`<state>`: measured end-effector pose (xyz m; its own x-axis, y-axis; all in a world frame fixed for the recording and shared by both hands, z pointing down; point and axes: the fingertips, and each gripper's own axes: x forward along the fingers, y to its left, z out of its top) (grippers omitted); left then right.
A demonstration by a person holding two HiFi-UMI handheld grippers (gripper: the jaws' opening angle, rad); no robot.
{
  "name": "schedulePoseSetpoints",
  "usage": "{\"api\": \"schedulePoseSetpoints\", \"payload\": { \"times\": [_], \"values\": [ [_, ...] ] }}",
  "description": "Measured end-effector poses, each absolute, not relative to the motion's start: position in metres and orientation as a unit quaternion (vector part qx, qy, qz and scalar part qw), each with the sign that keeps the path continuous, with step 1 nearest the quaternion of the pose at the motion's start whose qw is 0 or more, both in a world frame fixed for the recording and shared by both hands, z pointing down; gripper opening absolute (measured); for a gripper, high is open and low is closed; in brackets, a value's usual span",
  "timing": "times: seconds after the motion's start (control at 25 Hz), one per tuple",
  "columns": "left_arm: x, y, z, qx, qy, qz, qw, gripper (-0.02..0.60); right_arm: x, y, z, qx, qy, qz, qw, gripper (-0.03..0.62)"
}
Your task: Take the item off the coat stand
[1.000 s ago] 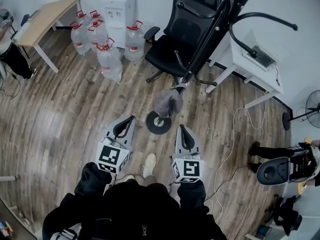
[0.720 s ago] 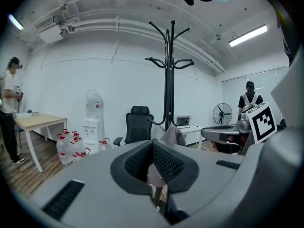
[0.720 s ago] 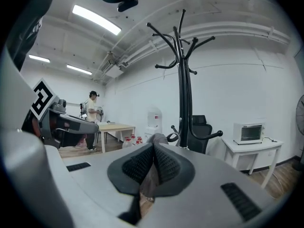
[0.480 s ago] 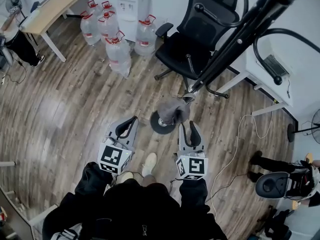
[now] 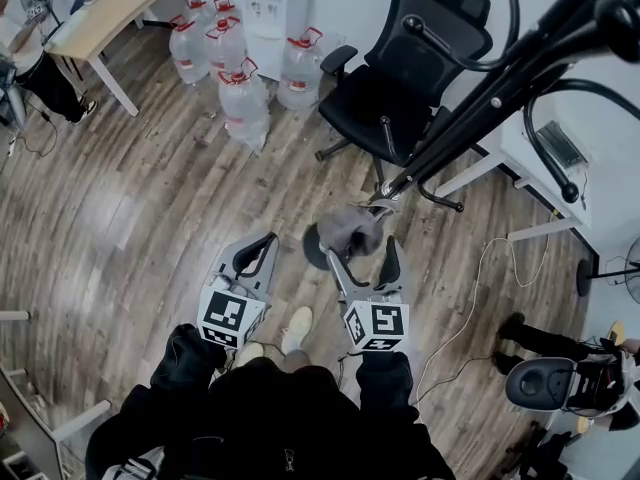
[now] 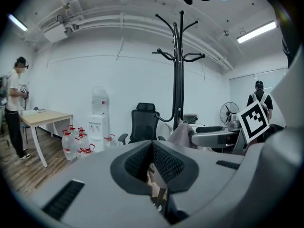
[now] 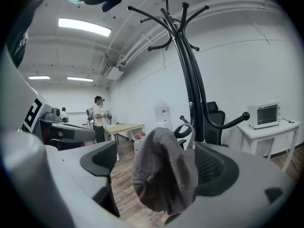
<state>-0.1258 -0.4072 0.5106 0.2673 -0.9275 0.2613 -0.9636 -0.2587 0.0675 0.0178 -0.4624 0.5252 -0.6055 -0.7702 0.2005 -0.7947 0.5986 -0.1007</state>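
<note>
Left gripper [image 5: 255, 253]: jaws pressed together, empty, idle. Right gripper [image 5: 362, 258]: jaws opening wide with the grey cap [image 7: 164, 175] between them, no pinch yet. Cap hangs from a low hook on the stand [image 7: 190, 80]. Judged: approach done; grasp and lift-off remain.

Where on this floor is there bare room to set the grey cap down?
Free: the wooden plank floor at left, in front of the clear water jugs and light wooden table. Crowded: around the black coat stand, the black office chair and the white cable at right.
</note>
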Motion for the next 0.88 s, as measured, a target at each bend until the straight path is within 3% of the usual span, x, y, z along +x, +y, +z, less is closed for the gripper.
{"api": "schedulePoseSetpoints", "payload": {
  "times": [0.24,0.88],
  "values": [
    [-0.131,-0.413,0.515,0.781,-0.608,0.088,0.112,0.023,0.008,-0.477,0.533,0.439,-0.89,0.084,0.091,0.504],
    [-0.136,-0.411,0.52,0.774,-0.616,0.09,0.116,0.023,0.01,-0.48,0.542,0.446,-0.882,0.085,0.125,0.173]
  ]
}}
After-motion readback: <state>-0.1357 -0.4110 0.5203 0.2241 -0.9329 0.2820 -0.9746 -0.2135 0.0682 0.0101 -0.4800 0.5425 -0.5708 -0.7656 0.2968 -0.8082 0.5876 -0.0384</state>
